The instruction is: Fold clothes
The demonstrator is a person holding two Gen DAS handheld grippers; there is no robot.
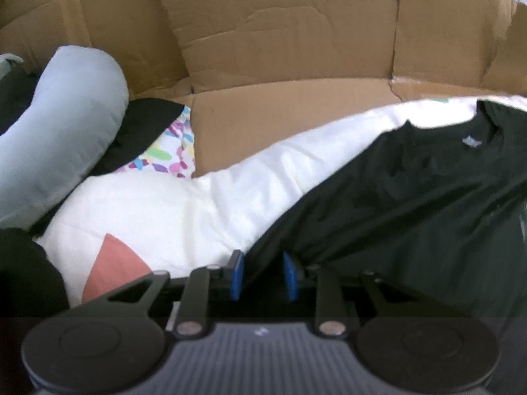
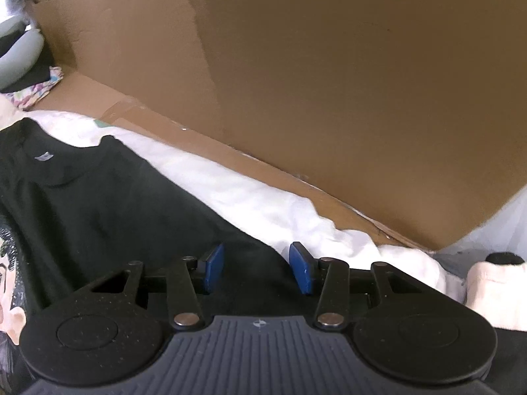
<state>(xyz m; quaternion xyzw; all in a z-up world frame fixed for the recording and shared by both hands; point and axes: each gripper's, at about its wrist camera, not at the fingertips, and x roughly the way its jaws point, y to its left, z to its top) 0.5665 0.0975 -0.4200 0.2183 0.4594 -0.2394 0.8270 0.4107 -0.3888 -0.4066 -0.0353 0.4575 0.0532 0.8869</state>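
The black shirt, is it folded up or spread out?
Spread out. The black shirt lies flat on the white bedding, collar and label showing.

Both grippers are showing black linkage arms with silver pivot screws. The left gripper [image 1: 262,275] and right gripper [image 2: 258,268] are wearing blue pads above ribbed grey housings.

The left gripper [image 1: 262,273] points steeply down, its two blue pads [image 1: 237,275] standing a narrow gap apart, black cloth lying in the gap between them; whether the pads actually press on it cannot be told from here. Its black linkage arms angle inward from the two round pivots at the base. The right gripper [image 2: 260,268] also tips steeply downward, its blue pads [image 2: 301,268] splayed clearly wider than the left pair, dark fabric showing in the space between without either pad touching it. No hand or sleeve of the person shows in either wrist view.
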